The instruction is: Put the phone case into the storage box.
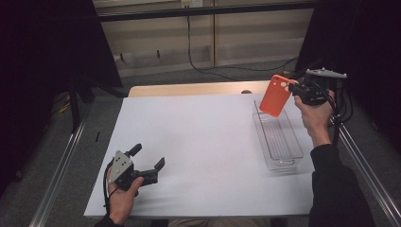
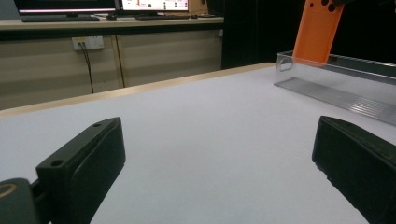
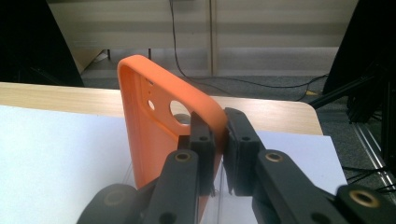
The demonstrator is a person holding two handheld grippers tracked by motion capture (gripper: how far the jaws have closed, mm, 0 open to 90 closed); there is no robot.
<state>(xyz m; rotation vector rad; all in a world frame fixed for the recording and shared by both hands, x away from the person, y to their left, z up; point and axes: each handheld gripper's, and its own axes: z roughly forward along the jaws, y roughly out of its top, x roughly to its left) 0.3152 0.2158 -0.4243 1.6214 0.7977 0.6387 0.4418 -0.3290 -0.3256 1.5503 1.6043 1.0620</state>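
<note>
Holding: right tool (image 1: pixel 294 89) clenched on orange phone case (image 1: pixel 275 95), above clear tray (image 1: pixel 279 137).
Left tool (image 1: pixel 147 161): released, idle, well apart from tray.
Remaining: lowering case into tray, likely.

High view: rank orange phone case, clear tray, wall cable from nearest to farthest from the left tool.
From the left tool, at the near left of the white sheet:
1. Clear tray, to its right, on the sheet's right side.
2. Orange phone case, held up over the tray's far end by the right tool.
3. Wall cable, hanging beyond the table's far edge.
</note>
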